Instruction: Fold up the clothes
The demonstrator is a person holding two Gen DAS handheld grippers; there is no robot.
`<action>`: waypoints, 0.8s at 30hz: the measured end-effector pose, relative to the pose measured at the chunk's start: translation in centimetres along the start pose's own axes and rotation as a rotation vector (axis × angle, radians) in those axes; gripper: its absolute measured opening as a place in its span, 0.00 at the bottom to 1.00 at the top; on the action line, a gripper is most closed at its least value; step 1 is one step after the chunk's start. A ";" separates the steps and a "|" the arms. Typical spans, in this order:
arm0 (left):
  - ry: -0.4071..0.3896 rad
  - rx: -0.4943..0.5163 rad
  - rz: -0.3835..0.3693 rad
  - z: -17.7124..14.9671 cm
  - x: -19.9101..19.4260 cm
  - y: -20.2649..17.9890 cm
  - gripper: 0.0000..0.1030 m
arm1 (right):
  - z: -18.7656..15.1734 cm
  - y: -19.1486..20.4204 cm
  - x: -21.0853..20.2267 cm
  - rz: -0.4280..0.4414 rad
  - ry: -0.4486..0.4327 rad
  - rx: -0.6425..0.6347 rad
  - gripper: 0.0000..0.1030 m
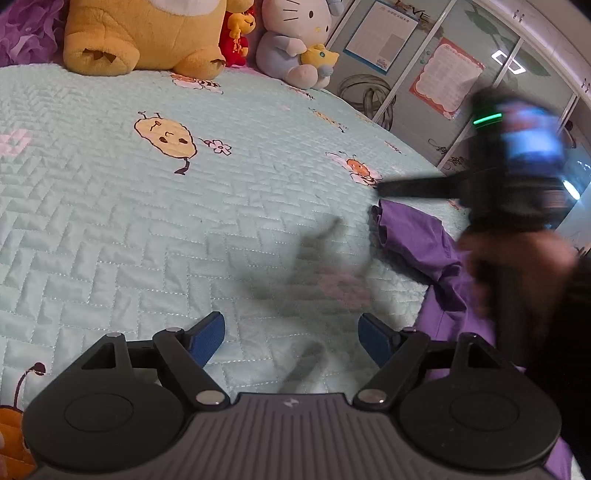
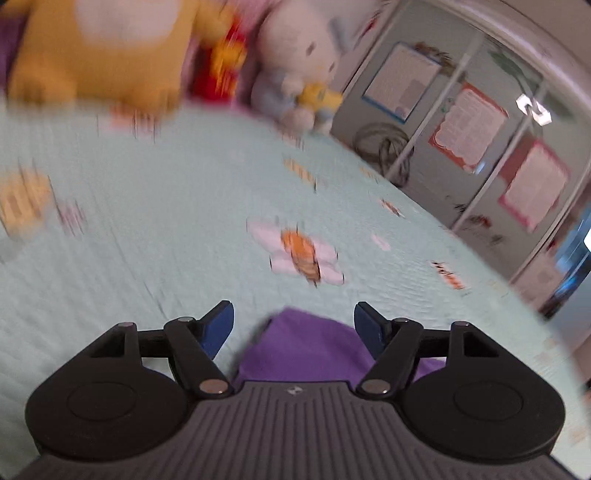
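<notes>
A purple garment (image 1: pixel 421 240) lies rumpled on the mint quilted bedspread (image 1: pixel 147 221), at the right of the left wrist view. My left gripper (image 1: pixel 291 339) is open over bare quilt, to the left of the garment, with nothing between its blue pads (image 1: pixel 210 338). The right gripper body (image 1: pixel 517 177), blurred and held by a hand, hovers above the garment's far end. In the right wrist view the right gripper (image 2: pixel 293 326) is open, and a purple garment edge (image 2: pixel 306 347) lies below, between its fingers. That view is motion-blurred.
Plush toys line the bed's far edge: a big yellow one (image 1: pixel 144 33), a small red one (image 1: pixel 236 40) and a white cat one (image 1: pixel 295 40). Wardrobe doors with posters (image 1: pixel 447 77) stand beyond the bed's right side. Bare quilt (image 2: pixel 147 203) spreads left and ahead.
</notes>
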State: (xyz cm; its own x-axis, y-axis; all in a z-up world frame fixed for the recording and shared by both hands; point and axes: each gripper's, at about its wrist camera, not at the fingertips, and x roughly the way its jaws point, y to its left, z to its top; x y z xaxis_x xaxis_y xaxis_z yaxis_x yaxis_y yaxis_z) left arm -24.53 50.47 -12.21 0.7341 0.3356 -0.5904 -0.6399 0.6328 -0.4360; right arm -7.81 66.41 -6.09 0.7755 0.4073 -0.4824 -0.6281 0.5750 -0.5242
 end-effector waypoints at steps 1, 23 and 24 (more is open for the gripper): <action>0.002 -0.006 -0.002 0.1 -0.1 0.2 0.80 | -0.1 0.9 1.4 -0.019 0.024 -0.046 0.68; 0.037 -0.087 -0.044 0.9 -0.4 1.6 0.80 | 0.2 0.2 2.0 -0.194 0.030 0.070 0.63; 0.038 -0.091 -0.047 0.9 -0.4 1.7 0.80 | 0.5 0.5 2.8 -0.194 0.048 0.061 0.63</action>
State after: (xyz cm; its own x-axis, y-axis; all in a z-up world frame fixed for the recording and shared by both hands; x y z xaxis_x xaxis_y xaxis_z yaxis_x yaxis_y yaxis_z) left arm -25.71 52.06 -12.07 0.7558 0.2788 -0.5925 -0.6241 0.5807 -0.5227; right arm -5.93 68.20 -7.34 0.8765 0.2514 -0.4105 -0.4614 0.6818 -0.5676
